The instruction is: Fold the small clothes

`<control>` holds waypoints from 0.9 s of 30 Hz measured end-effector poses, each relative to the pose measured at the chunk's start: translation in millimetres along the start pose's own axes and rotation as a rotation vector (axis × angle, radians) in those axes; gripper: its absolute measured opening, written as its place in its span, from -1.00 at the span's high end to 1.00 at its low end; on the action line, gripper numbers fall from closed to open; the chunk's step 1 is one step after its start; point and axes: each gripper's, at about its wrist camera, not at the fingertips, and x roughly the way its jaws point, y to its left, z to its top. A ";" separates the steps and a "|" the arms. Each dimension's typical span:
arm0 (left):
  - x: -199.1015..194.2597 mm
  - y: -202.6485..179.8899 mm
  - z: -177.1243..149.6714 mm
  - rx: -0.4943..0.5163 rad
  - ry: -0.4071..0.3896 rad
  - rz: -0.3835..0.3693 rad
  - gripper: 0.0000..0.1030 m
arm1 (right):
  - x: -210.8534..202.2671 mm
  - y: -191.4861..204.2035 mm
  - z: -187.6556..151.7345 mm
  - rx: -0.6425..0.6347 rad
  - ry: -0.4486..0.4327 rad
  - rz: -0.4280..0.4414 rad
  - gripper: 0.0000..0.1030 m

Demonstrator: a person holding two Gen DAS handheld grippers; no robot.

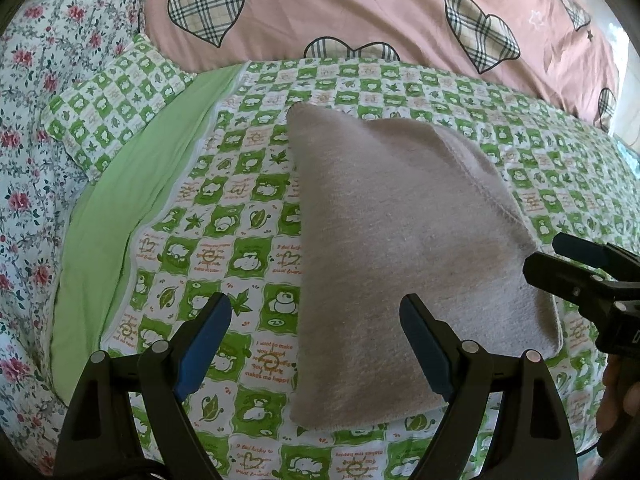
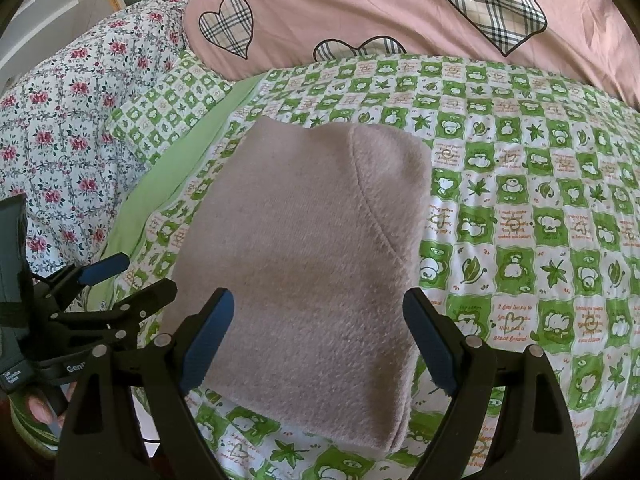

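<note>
Left wrist view: both claws, left claw [image 1: 316, 344] and right claw [image 2: 320, 340], gape empty over folded pink garment [image 1: 400, 248].

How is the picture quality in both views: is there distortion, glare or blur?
Left wrist view: strong fisheye bending, dark corners, and window glare at the right edge; the folded grey-beige fleece garment is sharp. Right wrist view: the same curving of the green checked cartoon bedsheet, soft even daylight, no glare; the open right gripper looks slightly soft.

The pink heart quilt [image 1: 360, 12] and floral sheet [image 2: 68, 136] run past the edges.
</note>
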 end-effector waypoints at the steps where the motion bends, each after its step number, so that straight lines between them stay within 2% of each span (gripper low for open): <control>1: 0.2 0.1 0.2 0.000 0.001 -0.001 -0.68 | -0.7 -0.9 1.2 0.000 0.000 0.001 -0.68; 27: 3.5 -3.0 8.5 0.007 0.001 -0.013 -0.68 | 3.7 -1.1 10.1 -0.011 0.004 0.013 -0.69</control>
